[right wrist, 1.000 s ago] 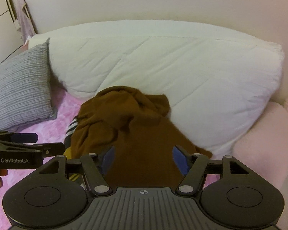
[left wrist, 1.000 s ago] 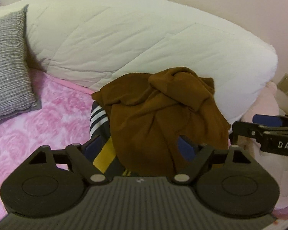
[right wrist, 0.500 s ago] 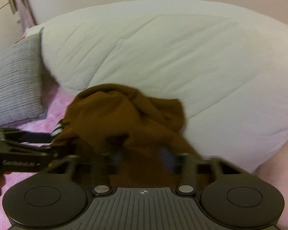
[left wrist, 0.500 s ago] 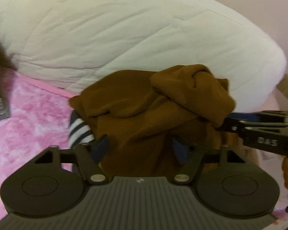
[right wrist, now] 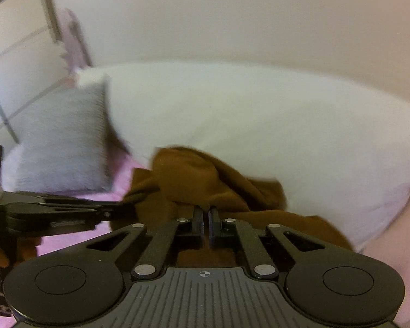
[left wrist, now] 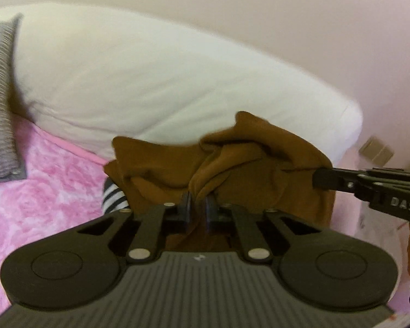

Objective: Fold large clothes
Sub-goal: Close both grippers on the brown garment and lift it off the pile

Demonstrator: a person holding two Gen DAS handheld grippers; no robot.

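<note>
Left tongs (left wrist: 198,205) just closed, clenched on a fold of the brown garment (left wrist: 232,161); right tongs (right wrist: 205,216) just closed too, pinching cloth of the same garment (right wrist: 205,180). Both grips sit side by side on its near edge, so neither hand is clearly nearer; the bunched bulk lies straight ahead of both, heaped on the pink bedspread (left wrist: 46,180) against the white duvet (left wrist: 155,87). Long axis unreadable while crumpled. Striped garment (left wrist: 113,196) underneath at left. Next, probably: lift and spread apart.
</note>
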